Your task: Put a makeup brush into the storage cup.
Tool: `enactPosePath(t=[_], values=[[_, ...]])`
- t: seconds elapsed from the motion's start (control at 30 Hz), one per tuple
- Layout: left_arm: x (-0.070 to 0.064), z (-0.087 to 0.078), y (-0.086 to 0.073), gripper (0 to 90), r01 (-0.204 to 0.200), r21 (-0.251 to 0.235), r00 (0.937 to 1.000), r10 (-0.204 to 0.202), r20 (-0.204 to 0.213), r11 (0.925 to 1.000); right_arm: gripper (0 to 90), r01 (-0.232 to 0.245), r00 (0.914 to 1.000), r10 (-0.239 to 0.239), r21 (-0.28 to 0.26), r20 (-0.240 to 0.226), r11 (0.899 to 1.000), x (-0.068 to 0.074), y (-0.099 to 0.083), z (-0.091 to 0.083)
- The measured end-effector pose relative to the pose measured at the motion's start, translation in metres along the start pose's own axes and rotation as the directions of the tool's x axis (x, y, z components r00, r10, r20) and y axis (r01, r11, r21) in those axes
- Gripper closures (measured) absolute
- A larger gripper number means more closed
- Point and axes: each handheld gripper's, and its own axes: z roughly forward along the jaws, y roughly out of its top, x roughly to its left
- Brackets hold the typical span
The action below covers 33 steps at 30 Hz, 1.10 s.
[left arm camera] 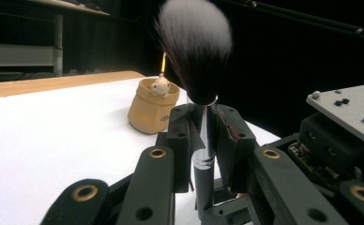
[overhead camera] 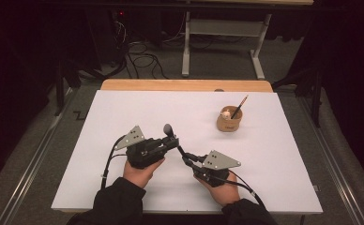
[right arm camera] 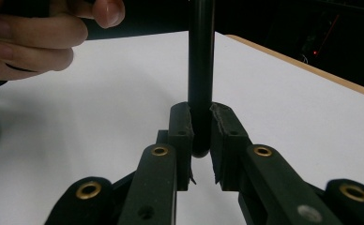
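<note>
Two claws (overhead camera: 173, 143) (overhead camera: 185, 157) grip one brush (overhead camera: 168, 129)

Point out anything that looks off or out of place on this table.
Nothing is spilled or broken. One oddity: the makeup brush is clamped by both grippers at once, the left gripper near its ferrule, the right gripper at the handle's end. The tan pot stands upright.

Black-and-white-bristled brush (left arm camera: 196, 51), tan cup (overhead camera: 229, 123), white table (overhead camera: 124, 108).
</note>
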Motion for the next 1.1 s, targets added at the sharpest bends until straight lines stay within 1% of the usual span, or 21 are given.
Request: enactPosePath(t=[0.23, 0.37, 0.5, 0.73, 0.77, 0.9, 1.1], values=[[-0.002, 0.0, 0.0, 78.4, -0.006, -0.007, 0.9999, 0.006, 0.012, 1.0, 80.6, 0.001, 1.0, -0.001, -0.003, -0.001, 1.0, 0.001, 0.0, 0.0], [-0.002, -0.001, 0.001, 78.4, -0.009, -0.01, 0.9999, 0.009, 0.014, 0.9999, 79.1, -0.019, 0.9998, 0.019, -0.007, -0.01, 1.0, 0.0, 0.001, 0.0], [-0.003, -0.001, 0.0, 78.5, -0.027, -0.001, 0.9996, 0.027, 0.003, 0.9996, 72.5, -0.04, 0.9991, 0.04, -0.008, -0.017, 0.999, -0.002, 0.001, -0.001], [-0.005, 0.001, -0.001, 78.4, -0.058, 0.037, 0.9981, 0.059, -0.02, 0.9976, 62.5, -0.073, 0.9971, 0.072, -0.005, -0.021, 0.997, -0.002, 0.002, -0.001], [-0.005, 0.001, -0.001, 78.4, -0.062, 0.044, 0.9978, 0.063, -0.023, 0.9971, 61.7, -0.078, 0.9966, 0.078, -0.004, -0.028, 0.997, -0.002, 0.002, -0.001], [-0.007, 0.004, -0.002, 78.4, -0.085, 0.071, 0.9957, 0.088, -0.031, 0.9938, 60.6, -0.087, 0.9958, 0.086, -0.012, -0.029, 0.996, -0.001, 0.003, -0.001], [-0.011, 0.008, -0.005, 78.4, -0.105, 0.103, 0.9939, 0.108, -0.023, 0.9891, 60.4, -0.097, 0.9953, 0.096, -0.029, -0.013, 0.995, 0.002, 0.006, 0.0]])
